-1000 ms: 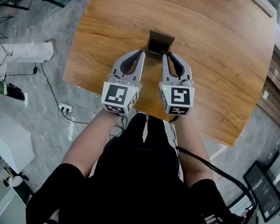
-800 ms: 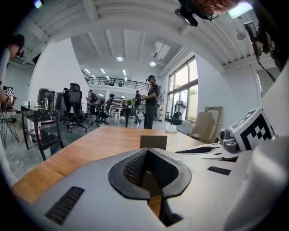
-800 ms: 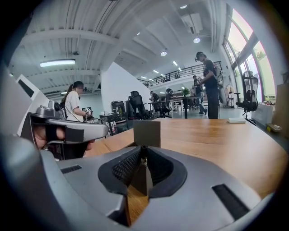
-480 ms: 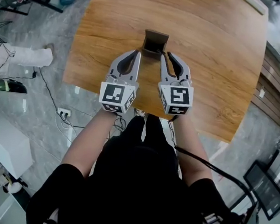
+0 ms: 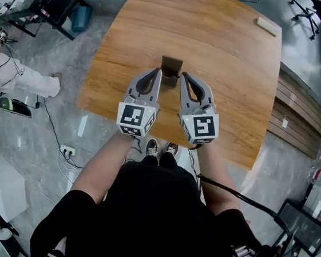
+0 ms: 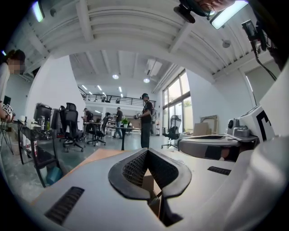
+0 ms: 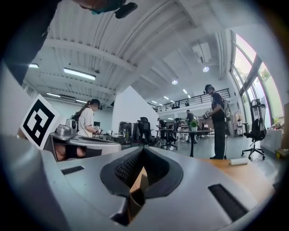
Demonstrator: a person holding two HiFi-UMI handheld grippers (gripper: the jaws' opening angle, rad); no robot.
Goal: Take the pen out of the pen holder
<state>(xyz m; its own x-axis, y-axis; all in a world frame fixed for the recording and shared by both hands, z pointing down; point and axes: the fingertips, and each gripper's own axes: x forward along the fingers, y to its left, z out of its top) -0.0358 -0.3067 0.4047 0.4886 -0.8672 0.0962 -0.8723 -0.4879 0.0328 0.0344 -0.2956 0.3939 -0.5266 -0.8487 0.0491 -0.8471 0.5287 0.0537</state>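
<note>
Left gripper [image 5: 156,72]: jaws clenched, empty. Right gripper [image 5: 184,76]: likewise. Both flank the near side of the brown square pen holder [image 5: 171,66] on the wooden tabletop [image 5: 237,59].

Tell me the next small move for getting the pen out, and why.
Probably open the right hand-held gripper and ease it over the pen holder: both it and the left hand-held gripper sit shut beside the holder, gripping nothing; the pen itself isn't discernible.
</note>
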